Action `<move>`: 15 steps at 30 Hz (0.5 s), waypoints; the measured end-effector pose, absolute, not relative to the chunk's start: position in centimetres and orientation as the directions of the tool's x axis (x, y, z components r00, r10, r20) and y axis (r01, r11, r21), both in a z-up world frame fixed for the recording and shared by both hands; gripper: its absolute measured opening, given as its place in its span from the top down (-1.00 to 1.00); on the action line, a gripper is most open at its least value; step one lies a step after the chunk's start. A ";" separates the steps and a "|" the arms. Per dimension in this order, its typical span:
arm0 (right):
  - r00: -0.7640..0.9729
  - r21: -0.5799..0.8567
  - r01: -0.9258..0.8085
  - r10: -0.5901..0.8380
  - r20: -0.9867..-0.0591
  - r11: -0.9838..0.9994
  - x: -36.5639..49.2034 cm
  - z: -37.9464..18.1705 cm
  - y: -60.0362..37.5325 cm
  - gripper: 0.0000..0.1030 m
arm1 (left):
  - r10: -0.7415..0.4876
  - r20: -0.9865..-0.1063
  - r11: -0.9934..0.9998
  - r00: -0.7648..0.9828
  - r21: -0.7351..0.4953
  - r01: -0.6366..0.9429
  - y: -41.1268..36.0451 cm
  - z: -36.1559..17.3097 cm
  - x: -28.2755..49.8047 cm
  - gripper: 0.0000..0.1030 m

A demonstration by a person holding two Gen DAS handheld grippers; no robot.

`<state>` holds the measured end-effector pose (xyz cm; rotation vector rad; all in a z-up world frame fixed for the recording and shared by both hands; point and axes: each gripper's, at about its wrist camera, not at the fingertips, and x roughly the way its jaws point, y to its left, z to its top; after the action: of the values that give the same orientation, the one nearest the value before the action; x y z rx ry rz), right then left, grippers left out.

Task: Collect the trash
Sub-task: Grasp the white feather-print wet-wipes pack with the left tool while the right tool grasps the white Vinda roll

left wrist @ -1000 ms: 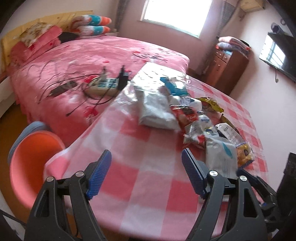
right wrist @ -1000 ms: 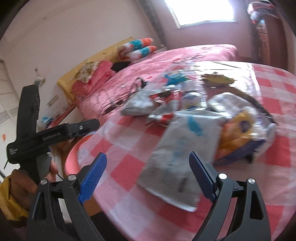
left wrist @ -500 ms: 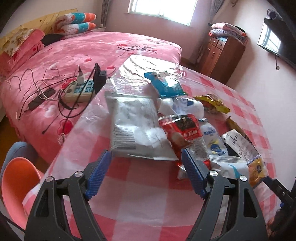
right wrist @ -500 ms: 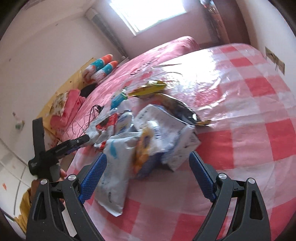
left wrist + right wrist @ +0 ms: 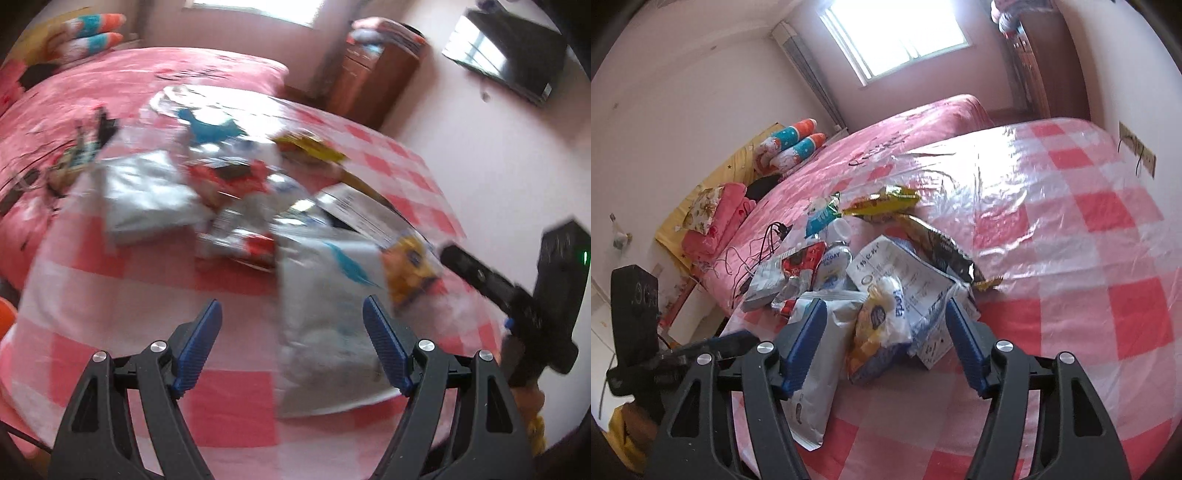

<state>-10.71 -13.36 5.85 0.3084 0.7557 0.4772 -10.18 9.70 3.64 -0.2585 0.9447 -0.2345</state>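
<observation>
A pile of empty wrappers lies on a table with a red-and-white checked cloth [image 5: 1108,229]. My right gripper [image 5: 884,330] is open, its blue pads either side of a yellow snack bag [image 5: 875,325] and a white printed pack [image 5: 908,273]. A long white pouch with a blue mark [image 5: 816,373] lies at its left finger. My left gripper [image 5: 291,332] is open above the cloth, with the same white pouch [image 5: 325,317] between its fingers. A red wrapper [image 5: 229,177], a grey bag [image 5: 144,192] and a yellow wrapper [image 5: 306,146] lie beyond. The left view is blurred.
A bed with a pink cover [image 5: 886,129] runs along the table's far side, with cables and a power strip [image 5: 764,247] on it. A wooden cabinet [image 5: 369,81] stands by the wall. The other hand-held gripper [image 5: 517,295] shows at the right of the left view.
My right gripper has come down close onto the yellow bag and white pack. My left gripper has swung right, from the grey bag to the white pouch.
</observation>
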 end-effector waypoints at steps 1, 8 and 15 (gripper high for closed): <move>0.634 0.427 -0.306 0.517 -0.575 0.851 -10.7 6.0 -13.4 -0.30 | -0.321 -0.768 0.942 0.555 -0.320 0.102 9.0 3.5 -10.2 -0.53; 0.588 0.449 -0.338 0.559 -0.585 0.827 -9.5 5.3 -12.9 -0.19 | -0.280 -0.812 0.960 0.512 -0.246 0.136 6.0 2.0 -9.3 -0.53; 0.544 0.427 -0.397 0.583 -0.604 0.813 -8.9 5.0 -11.6 -0.17 | -0.243 -0.835 0.970 0.493 -0.197 0.145 4.9 1.4 -8.1 -0.70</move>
<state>-8.85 -11.65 5.01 0.2519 0.8069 0.5885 -8.15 4.86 1.44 -0.1054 1.0286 -0.2359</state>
